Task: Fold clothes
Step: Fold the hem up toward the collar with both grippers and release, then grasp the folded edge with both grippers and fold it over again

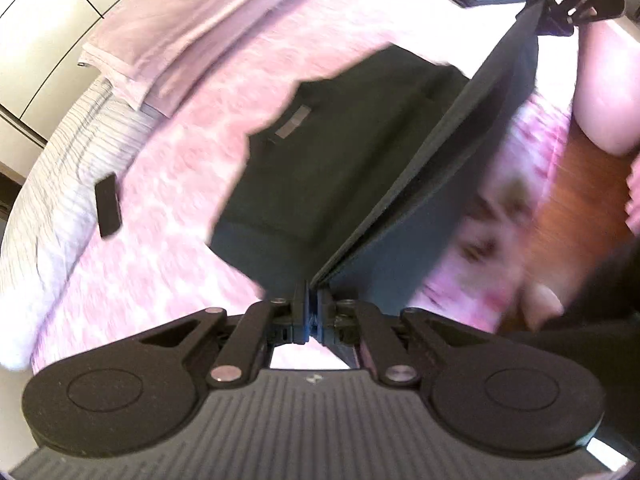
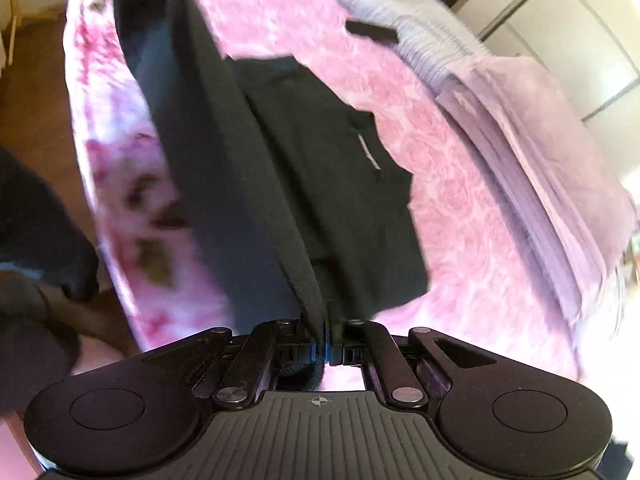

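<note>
Motion blur smears the pink bedspread [image 1: 168, 216]; the raised dark garment [image 2: 208, 152] hides the bed's near side

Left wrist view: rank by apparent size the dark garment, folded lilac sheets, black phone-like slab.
1. dark garment, largest, though its lifted edge, pinched in the left claw, sits near the lens and is magnified.
2. folded lilac sheets.
3. black slab, clearly smallest.
</note>
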A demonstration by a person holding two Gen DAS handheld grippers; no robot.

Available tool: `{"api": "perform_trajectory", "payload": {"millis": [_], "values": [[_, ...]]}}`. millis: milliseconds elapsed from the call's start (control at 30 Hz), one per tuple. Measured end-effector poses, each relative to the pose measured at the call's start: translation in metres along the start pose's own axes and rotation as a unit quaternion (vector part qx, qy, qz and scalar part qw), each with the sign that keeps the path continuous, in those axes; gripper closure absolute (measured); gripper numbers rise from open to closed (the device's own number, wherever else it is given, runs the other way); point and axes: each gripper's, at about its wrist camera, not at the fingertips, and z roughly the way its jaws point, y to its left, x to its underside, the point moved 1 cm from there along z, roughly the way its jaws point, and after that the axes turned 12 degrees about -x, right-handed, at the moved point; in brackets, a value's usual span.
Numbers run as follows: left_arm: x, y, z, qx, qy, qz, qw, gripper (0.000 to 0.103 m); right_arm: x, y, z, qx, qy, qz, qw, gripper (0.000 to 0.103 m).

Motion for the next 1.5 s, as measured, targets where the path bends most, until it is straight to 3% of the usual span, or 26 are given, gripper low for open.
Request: {"api": "perform_trajectory", "payload": {"millis": [100, 233, 433, 767, 867, 900, 933, 1000, 1067, 1167, 1267, 1333, 1500], "values": [[-0.023, 0.036, 0.061, 0.008, -0.011, -0.003, 0.9999, 0.101, -0.029, -0.063, 0.040, -0.007, 0.026, -0.001, 1.000, 0.101], [-0.036, 0.072, 0.150, 0.049, 0.004, -0.007, 0.9987, 0.101, -0.058, -0.143, 0.100, -0.035, 0.059, 0.008, 0.998, 0.101], [-0.045, 0.111, 0.247, 0.097, 0.027, -0.019, 0.9947, 0.101, -0.077, -0.225, 0.166, -0.087, 0.077, 0.061, 0.991, 0.101], [-0.067, 0.132, 0.335, 0.121, 0.073, -0.043, 0.9890, 0.096, -0.076, -0.288, 0.233, -0.145, 0.094, 0.138, 0.975, 0.101], [-0.066, 0.136, 0.358, 0.115, 0.100, -0.064, 0.9863, 0.077, -0.067, -0.302, 0.253, -0.175, 0.091, 0.167, 0.966, 0.100], [-0.065, 0.141, 0.363, 0.109, 0.105, -0.077, 0.9855, 0.067, -0.064, -0.304, 0.258, -0.181, 0.091, 0.175, 0.964, 0.096], [-0.063, 0.146, 0.365, 0.098, 0.107, -0.091, 0.9852, 0.066, -0.061, -0.309, 0.259, -0.162, 0.087, 0.186, 0.965, 0.073], [-0.061, 0.160, 0.364, 0.059, 0.111, -0.119, 0.9849, 0.070, -0.053, -0.321, 0.255, -0.110, 0.067, 0.226, 0.966, 0.044], [-0.054, 0.178, 0.361, 0.024, 0.121, -0.162, 0.9790, 0.074, -0.039, -0.339, 0.242, -0.079, 0.026, 0.298, 0.951, 0.044], [-0.043, 0.190, 0.343, 0.017, 0.127, -0.200, 0.9713, 0.074, -0.015, -0.354, 0.225, -0.053, 0.000, 0.387, 0.920, 0.044], [-0.032, 0.195, 0.323, 0.020, 0.132, -0.233, 0.9632, 0.071, -0.004, -0.342, 0.218, -0.076, -0.023, 0.417, 0.905, 0.044], [-0.024, 0.185, 0.312, 0.044, 0.140, -0.260, 0.9545, 0.065, 0.003, -0.333, 0.214, -0.092, -0.039, 0.435, 0.895, 0.044], [-0.002, 0.150, 0.323, 0.076, 0.177, -0.287, 0.9385, 0.062, 0.019, -0.315, 0.213, -0.124, -0.075, 0.483, 0.864, 0.044]]}}
